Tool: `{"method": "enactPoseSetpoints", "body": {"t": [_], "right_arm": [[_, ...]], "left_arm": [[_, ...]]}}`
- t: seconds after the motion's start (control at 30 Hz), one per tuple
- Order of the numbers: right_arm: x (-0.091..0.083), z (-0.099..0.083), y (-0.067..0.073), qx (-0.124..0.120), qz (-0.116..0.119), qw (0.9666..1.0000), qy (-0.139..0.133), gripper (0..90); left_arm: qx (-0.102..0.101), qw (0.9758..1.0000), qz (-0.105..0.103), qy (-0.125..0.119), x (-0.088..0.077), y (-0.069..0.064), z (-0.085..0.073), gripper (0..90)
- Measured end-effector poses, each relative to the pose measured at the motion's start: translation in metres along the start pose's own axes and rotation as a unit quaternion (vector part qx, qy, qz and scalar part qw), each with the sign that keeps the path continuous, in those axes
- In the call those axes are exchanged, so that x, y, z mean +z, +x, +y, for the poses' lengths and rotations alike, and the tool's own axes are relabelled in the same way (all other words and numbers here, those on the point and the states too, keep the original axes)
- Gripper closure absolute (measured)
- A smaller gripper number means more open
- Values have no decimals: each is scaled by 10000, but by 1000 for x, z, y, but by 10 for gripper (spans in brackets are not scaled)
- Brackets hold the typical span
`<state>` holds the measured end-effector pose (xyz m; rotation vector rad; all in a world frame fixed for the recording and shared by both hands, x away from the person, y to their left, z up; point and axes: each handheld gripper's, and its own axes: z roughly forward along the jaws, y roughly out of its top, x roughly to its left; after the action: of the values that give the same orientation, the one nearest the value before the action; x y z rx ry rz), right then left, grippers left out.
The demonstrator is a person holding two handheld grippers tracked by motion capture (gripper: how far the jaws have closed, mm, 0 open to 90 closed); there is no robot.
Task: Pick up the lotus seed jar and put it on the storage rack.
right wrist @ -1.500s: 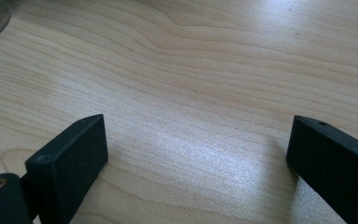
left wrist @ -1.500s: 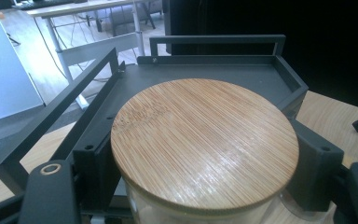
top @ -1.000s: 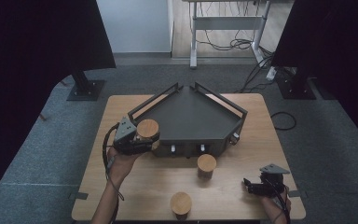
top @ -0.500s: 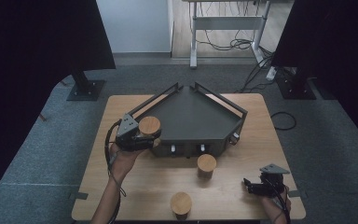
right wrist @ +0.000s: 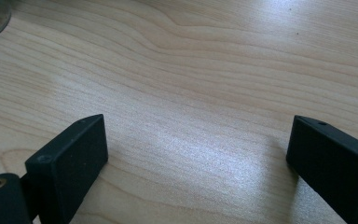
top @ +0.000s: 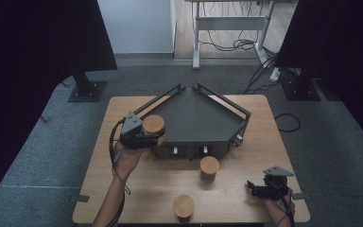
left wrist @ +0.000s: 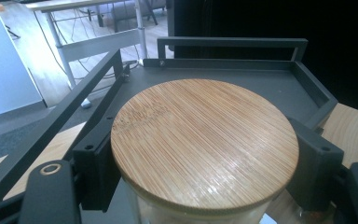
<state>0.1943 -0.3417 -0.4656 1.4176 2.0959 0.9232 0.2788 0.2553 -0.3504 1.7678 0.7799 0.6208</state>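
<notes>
Jars, three, bamboo-lidded, on a wooden table (top: 123, 189); entries running from the person's edge outward. Nearest, one jar (top: 183, 206) is standing alone at the front edge; beside it, well apart to the right, the right gripper (top: 251, 187) is resting low over bare tabletop, its jaws standing wide with nothing between them, as the right gripper view is confirming (right wrist: 196, 154). A second jar (top: 209, 167) is standing mid-table, just before the front wall of the tray. Farther on, the left gripper (top: 152, 136) is clamping the third jar (top: 153, 125) by its sides just under the lid, holding it over the tray's left front corner; whether its base is touching the tray floor cannot be told. In the left gripper view the lid (left wrist: 204, 142) is lying flat and round between the two black pads (left wrist: 95, 170), with clear glass showing beneath. Farthest, the dark railed tray (top: 227, 106) is occupying the table's back half.

Handling, as judged: glass body stiff, smooth and probably slippery, breakable if dropped or knocked on the rail; moderately weighty; lid possibly loose, so gripping the body below the lid, as now, is looking safer than gripping the lid itself.
</notes>
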Motion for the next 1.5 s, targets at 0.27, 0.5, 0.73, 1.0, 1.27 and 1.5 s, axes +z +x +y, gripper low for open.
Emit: {"method": "enactPoseSetpoints", "body": {"t": [0.27, 0.5, 0.73, 1.0, 1.27, 1.5], "right_arm": [[0, 0, 0, -4, 3, 10000, 6, 45], [0, 0, 0, -4, 6, 10000, 4, 45], [0, 0, 0, -11, 13, 10000, 2, 45], [0, 0, -1, -16, 17, 10000, 3, 45], [0, 0, -1, -20, 22, 10000, 3, 45], [0, 0, -1, -24, 24, 10000, 4, 45]], "left_arm": [[-35, 10000, -4, -9, 6, 2, 0, 241], [-75, 10000, 48, -22, 10, 5, 3, 241], [-70, 9999, 84, -33, 16, 6, 6, 241], [-46, 9999, 100, -32, 23, 6, 10, 241], [-38, 9999, 112, -14, 29, 6, 10, 241], [-41, 9999, 139, 1, 34, 6, 11, 241]]}}
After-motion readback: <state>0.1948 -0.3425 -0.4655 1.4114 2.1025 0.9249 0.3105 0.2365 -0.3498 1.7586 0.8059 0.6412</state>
